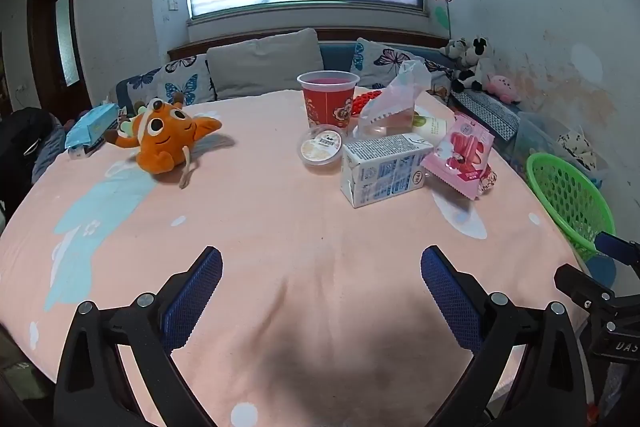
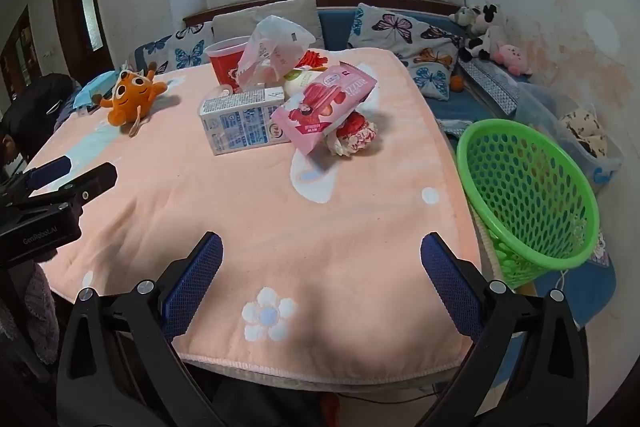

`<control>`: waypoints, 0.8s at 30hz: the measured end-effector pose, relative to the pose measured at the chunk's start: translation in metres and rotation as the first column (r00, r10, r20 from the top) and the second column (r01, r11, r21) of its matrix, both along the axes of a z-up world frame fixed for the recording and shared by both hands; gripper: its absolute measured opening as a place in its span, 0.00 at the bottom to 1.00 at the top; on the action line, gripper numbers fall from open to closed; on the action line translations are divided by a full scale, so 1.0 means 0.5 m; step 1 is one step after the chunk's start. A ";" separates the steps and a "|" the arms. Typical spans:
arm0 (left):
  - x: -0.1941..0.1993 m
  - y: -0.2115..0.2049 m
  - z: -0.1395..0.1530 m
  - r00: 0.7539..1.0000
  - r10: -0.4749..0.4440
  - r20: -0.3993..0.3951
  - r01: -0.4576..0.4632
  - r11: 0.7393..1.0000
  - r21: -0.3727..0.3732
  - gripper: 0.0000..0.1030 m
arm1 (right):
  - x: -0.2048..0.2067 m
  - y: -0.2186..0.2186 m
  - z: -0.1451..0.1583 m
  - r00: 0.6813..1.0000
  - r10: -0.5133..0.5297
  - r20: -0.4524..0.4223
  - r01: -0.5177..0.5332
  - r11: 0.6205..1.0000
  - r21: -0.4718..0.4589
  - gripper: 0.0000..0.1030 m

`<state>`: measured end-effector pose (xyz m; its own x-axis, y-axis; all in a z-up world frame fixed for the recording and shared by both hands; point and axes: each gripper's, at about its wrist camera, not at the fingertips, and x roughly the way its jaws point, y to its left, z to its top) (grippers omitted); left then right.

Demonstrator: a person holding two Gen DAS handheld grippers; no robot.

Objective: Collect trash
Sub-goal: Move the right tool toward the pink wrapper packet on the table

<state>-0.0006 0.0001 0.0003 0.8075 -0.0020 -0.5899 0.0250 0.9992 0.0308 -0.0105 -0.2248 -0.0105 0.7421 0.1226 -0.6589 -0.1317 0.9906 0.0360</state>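
Note:
A pile of trash lies on the far side of the pink-covered table: a white milk carton, a pink snack wrapper, a crumpled red-and-white wrapper, a clear plastic bag, a red cup and a small round lidded tub. A green mesh basket stands off the table's right edge. My left gripper and right gripper are both open and empty, near the front edge.
An orange plush toy lies at the table's far left beside a blue tissue pack. A sofa with butterfly cushions and soft toys runs behind the table. The left gripper's body shows in the right wrist view.

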 end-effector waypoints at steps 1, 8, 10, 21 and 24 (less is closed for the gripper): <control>-0.002 0.000 0.001 1.000 0.002 0.003 -0.002 1.000 0.000 0.94 | 0.000 -0.001 0.000 1.000 0.003 -0.004 -0.003 1.000 0.006 0.95; -0.002 0.001 0.001 1.000 0.003 -0.017 -0.003 1.000 -0.001 0.94 | 0.001 -0.001 0.000 1.000 0.001 -0.002 -0.001 1.000 0.004 0.95; -0.002 0.002 0.001 1.000 0.004 -0.020 -0.004 1.000 -0.005 0.94 | 0.001 -0.001 0.000 1.000 0.001 -0.002 -0.001 1.000 0.004 0.95; 0.016 -0.008 -0.003 1.000 -0.014 -0.015 0.014 1.000 0.004 0.94 | 0.008 -0.005 -0.003 1.000 -0.006 -0.002 0.006 1.000 0.005 0.95; 0.018 -0.007 -0.002 1.000 -0.016 -0.015 0.016 1.000 0.004 0.93 | 0.007 -0.003 -0.003 1.000 -0.007 -0.003 0.007 1.000 0.003 0.95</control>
